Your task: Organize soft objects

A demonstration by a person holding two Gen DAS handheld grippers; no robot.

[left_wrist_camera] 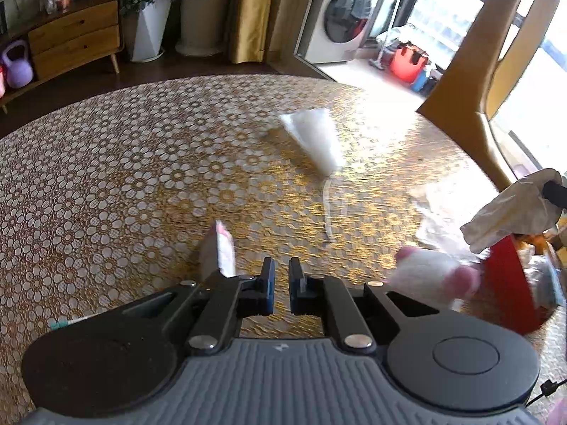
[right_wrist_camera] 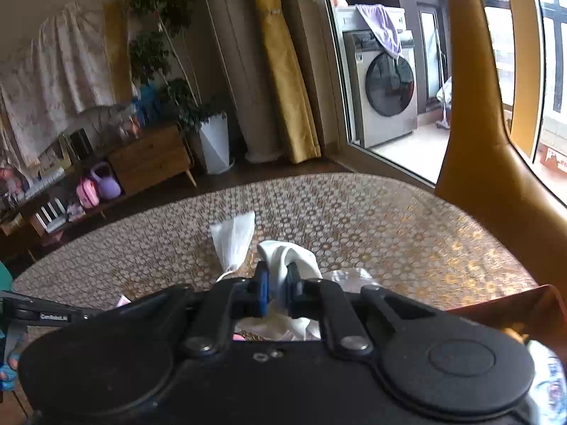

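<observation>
A lived-in room with a dark floor point(right_wrist_camera: 248, 177). A wooden drawer cabinet point(left_wrist_camera: 74, 40) stands beside a potted plant in a white planter point(right_wrist_camera: 214, 141). Gold curtains point(right_wrist_camera: 283, 71) hang near a glass door, beyond which a washing machine point(right_wrist_camera: 386, 85) sits in bright window point(left_wrist_camera: 443, 10) daylight

Daylit from large glazed windows point(left_wrist_camera: 443, 10) at right, blown out white. Strong glare across gold floral-patterned tabletop point(left_wrist_camera: 382, 148) on its window side. Motion blur on white folded cloth point(left_wrist_camera: 315, 138). Heavy fisheye curvature at edges. Right-wrist view dimmer.
</observation>
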